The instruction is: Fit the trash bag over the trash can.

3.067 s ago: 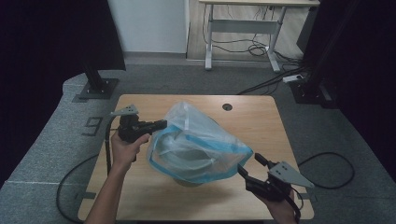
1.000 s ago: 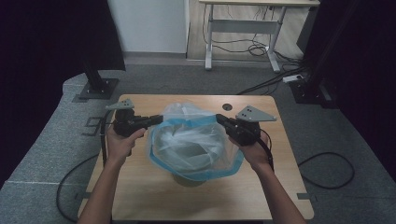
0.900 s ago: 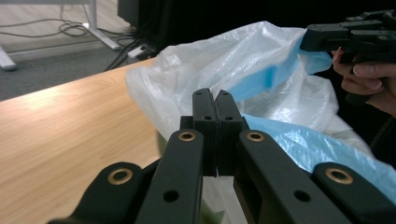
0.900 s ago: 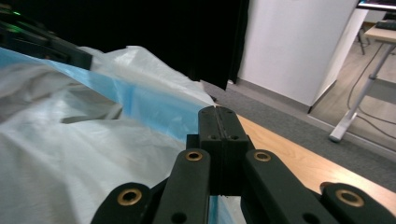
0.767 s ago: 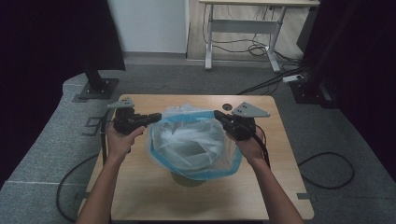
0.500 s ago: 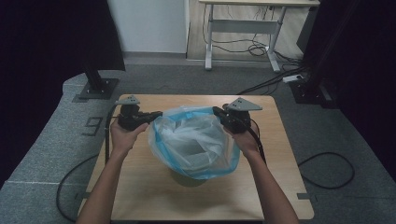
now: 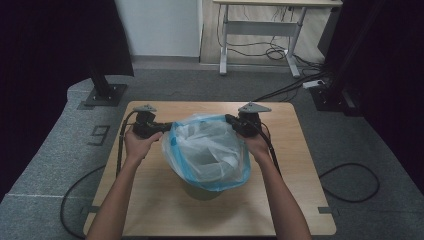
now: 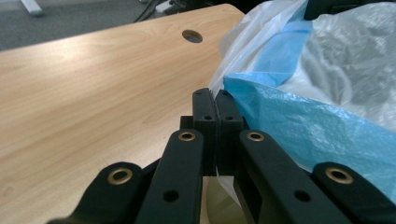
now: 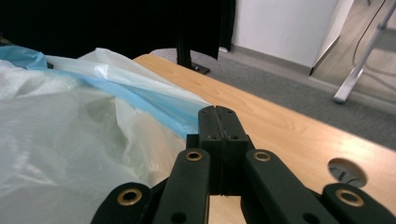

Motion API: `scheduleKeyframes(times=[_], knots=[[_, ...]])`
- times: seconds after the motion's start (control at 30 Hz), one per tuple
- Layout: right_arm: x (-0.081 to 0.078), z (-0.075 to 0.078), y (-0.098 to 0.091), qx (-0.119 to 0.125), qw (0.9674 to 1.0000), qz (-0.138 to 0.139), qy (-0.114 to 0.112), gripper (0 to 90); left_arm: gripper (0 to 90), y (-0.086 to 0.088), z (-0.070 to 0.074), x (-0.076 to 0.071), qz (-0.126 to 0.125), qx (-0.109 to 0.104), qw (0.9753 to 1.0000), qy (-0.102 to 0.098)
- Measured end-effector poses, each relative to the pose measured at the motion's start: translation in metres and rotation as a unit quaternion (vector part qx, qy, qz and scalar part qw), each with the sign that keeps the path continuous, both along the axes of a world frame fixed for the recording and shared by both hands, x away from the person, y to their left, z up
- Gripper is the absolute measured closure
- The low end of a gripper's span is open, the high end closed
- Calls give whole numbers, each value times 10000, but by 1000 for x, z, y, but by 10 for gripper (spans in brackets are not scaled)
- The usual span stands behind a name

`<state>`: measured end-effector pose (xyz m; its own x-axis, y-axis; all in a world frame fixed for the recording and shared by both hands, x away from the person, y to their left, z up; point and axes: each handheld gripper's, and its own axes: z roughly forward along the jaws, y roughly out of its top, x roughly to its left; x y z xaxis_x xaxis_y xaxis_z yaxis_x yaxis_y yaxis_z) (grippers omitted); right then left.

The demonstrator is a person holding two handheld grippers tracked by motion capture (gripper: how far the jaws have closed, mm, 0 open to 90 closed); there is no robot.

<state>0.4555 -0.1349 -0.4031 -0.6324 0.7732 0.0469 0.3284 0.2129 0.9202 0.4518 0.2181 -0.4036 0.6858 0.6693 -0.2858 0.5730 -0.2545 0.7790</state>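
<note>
Item: plastic bag [image 7: 207, 150], translucent white with a blue rim band, mouth spread wide and facing up. It stands at the middle of the wooden counter [image 7: 150, 200] over a round greenish container [image 7: 200, 191], of which a part of the base shows beneath the bag's near edge.

Left claw [image 7: 165, 128]: at the bag's left rim, jaws pressed together on the plastic. In the left gripper view the left claw [image 8: 215, 100] pinches a thin white fold of the bag [image 8: 308, 116] between its tips, the blue band running off to the right of the jaws.

Right claw [image 7: 231, 120]: at the bag's far right rim, jaws together. In the right gripper view the right claw [image 9: 218, 115] meets the blue edge of the bag [image 9: 70, 135] at its tips, closed on the rim; the film itself is barely visible between the pads.

Counter fittings: one round cable hole [image 8: 192, 36] near the far edge, seen also in the right gripper view [image 9: 347, 172].

Surroundings: grey carpet floor [image 7: 45, 165] with black cables [image 7: 350, 182], a second desk frame [image 7: 260, 30] at the back.
</note>
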Motion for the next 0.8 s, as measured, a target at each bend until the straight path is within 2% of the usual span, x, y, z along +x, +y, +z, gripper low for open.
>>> scheduleKeyframes(times=[0.2, 0.33, 0.6, 0.63, 0.7, 0.73, 0.8], knots=[[8, -22, -8, 295, 9984, 60, 469, 892, 898, -3, -14, -3, -33, 34, 9999, 99], [7, -37, -10, 289, 9979, 65, 582, 892, 898, -5, -22, -5, -62, 57, 9998, 160], [5, -63, -16, 378, 9951, -54, 907, 892, 898, -16, -34, -7, -96, 255, 9994, 231], [5, -66, -17, 409, 9944, -79, 968, 891, 898, -17, -34, -8, -102, 263, 9993, 234], [4, -68, -20, 650, 9926, -143, 1016, 886, 898, -18, -33, -10, -89, 273, 9994, 204], [2, -68, -21, 745, 9916, -274, 1023, 849, 897, -18, -31, -11, -59, 308, 9994, 154], [-2, -61, -29, 912, 9897, -673, 874, 713, 897, -16, -27, -12, -19, 257, 9996, 122]])
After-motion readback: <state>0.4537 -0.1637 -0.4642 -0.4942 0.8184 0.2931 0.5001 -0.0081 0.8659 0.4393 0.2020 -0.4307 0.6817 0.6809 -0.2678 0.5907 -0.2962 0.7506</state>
